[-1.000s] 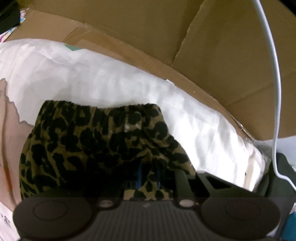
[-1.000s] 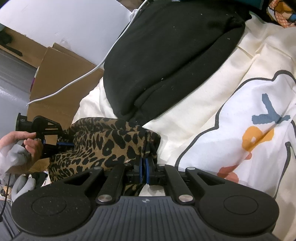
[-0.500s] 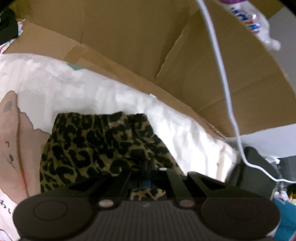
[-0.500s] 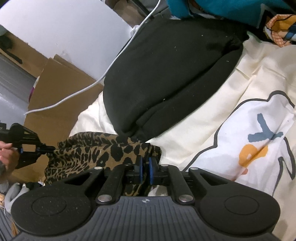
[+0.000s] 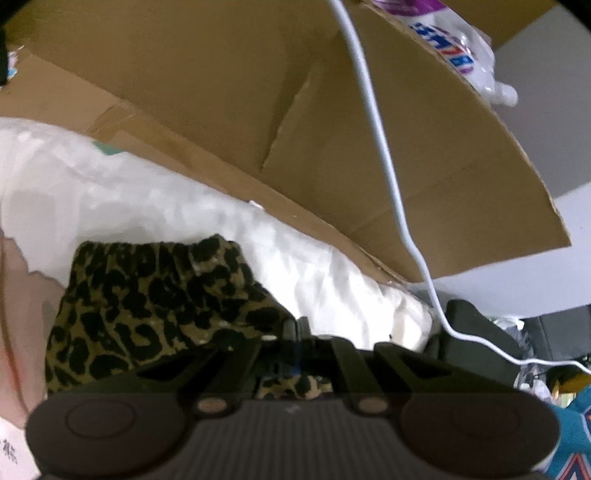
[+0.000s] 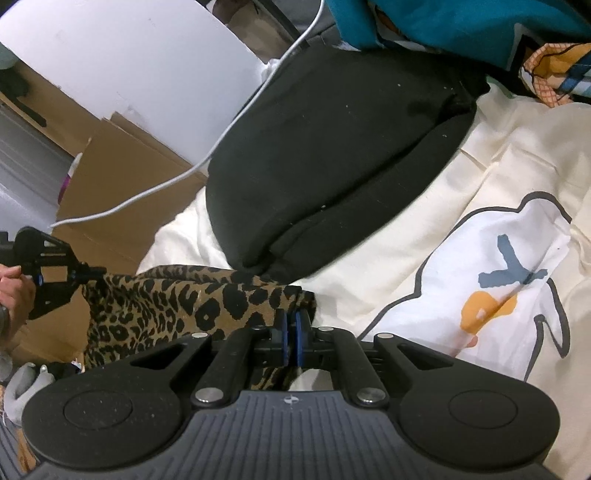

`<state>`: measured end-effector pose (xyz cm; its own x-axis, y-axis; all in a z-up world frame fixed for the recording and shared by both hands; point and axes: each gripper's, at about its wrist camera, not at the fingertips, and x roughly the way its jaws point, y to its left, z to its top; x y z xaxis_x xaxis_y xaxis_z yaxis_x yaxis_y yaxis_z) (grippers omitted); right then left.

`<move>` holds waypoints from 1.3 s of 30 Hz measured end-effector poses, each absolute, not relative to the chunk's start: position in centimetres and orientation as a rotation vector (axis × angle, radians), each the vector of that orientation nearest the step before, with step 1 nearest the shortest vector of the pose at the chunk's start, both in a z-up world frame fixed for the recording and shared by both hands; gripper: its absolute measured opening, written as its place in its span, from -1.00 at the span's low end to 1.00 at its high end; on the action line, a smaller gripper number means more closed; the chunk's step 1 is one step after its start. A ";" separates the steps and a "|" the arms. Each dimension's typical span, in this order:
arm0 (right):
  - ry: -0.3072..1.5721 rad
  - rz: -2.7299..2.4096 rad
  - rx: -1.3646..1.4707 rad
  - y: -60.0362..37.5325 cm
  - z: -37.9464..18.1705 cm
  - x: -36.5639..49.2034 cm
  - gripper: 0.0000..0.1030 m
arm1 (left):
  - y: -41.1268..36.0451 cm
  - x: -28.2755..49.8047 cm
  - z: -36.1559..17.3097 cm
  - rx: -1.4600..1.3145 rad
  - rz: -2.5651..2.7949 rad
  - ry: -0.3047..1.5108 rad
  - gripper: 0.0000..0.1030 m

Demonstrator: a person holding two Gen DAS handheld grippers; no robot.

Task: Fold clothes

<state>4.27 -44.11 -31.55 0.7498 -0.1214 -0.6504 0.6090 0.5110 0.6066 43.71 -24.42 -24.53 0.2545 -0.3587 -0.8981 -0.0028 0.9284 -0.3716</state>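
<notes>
A leopard-print garment [image 5: 155, 306] is stretched between both grippers above a cream printed bedsheet [image 6: 424, 266]. My left gripper [image 5: 297, 328] is shut on one edge of the cloth. In the right wrist view the same garment [image 6: 177, 306] hangs in a band, with my right gripper [image 6: 291, 325] shut on its other end, blue pads pressed together. The left gripper [image 6: 88, 274] shows at the far left of that view, held by a person's hand [image 6: 14, 291].
A black garment [image 6: 332, 166] lies on the sheet just beyond the leopard cloth. Cardboard boxes [image 5: 295, 129] stand along the bed's edge, with a white cable [image 5: 388, 177] hanging across them. A teal patterned garment [image 6: 461, 26] lies at the far top right.
Both grippers have lifted and drawn apart, pulling the leopard garment taut. The left view has swung upward toward the cardboard; the black garment now sits further from the right gripper.
</notes>
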 end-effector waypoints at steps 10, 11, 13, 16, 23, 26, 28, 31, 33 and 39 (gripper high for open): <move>0.615 -0.464 0.890 -44.1 -30.9 4.8 -0.95 | -25.1 44.7 -27.7 -0.342 -0.228 1.334 -0.98; 0.621 -0.465 0.887 -44.1 -30.9 4.8 -0.95 | -25.1 44.5 -28.3 -0.344 -0.224 1.358 -0.96; 0.631 -0.463 0.890 -44.1 -31.0 4.8 -0.94 | -25.2 44.0 -29.1 -0.339 -0.230 1.387 -0.82; 0.632 -0.464 0.902 -44.2 -30.9 4.7 -0.93 | -25.5 42.9 -28.9 -0.321 -0.259 1.388 -0.62; 0.624 -0.466 0.910 -44.2 -30.6 4.6 -0.88 | -27.0 40.6 -28.3 -0.354 -0.307 1.407 -0.62; 0.626 -0.467 0.914 -44.3 -30.7 4.6 -0.88 | -28.1 39.9 -28.5 -0.344 -0.320 1.432 -0.62; 0.628 -0.467 0.916 -44.3 -30.7 4.5 -0.88 | -28.6 39.7 -28.9 -0.336 -0.313 1.444 -0.62; 0.631 -0.468 0.917 -44.3 -30.8 4.5 -0.88 | -29.0 39.7 -29.5 -0.328 -0.292 1.452 -0.65; 0.634 -0.466 0.915 -44.3 -30.8 4.5 -0.88 | -29.3 39.9 -30.0 -0.318 -0.275 1.449 -0.70; 0.643 -0.459 0.925 -44.4 -30.7 4.8 -0.88 | -29.7 40.2 -31.8 -0.289 -0.252 1.452 -0.68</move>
